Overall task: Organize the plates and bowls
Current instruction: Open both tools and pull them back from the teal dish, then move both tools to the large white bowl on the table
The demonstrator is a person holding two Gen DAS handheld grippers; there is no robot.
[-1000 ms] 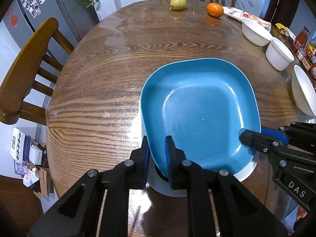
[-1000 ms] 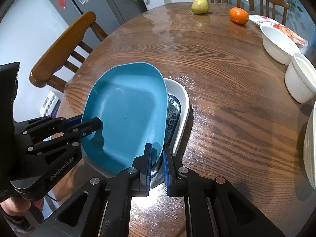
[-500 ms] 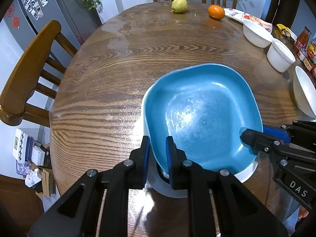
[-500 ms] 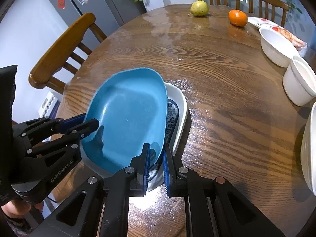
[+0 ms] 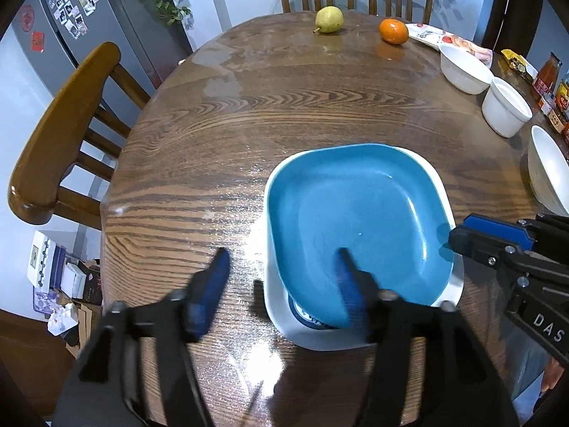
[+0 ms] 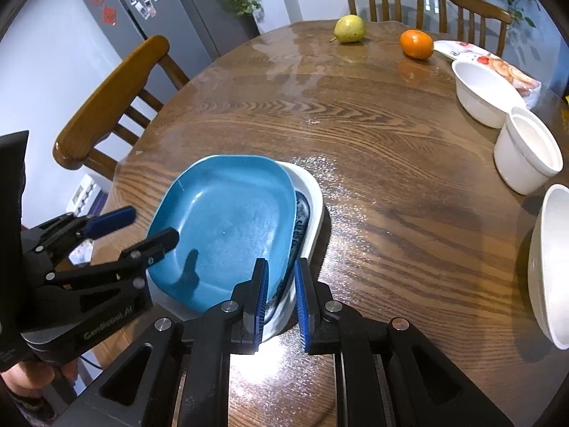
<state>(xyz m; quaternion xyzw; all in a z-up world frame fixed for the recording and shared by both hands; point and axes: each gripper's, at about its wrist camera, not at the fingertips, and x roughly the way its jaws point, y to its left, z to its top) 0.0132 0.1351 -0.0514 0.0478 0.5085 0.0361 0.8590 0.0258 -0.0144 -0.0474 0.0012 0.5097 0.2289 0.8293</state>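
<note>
Square blue plate nested on white patterned dish.
Both claws, left and right, are opening at the plate's 6 o'clock rim, releasing it; stacking saves counter space.

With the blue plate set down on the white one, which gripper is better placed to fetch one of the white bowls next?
The right gripper, probably. The white bowls sit on its side of the table. The left gripper is across the blue plate from them. Both jaws are opening off the plate.
</note>
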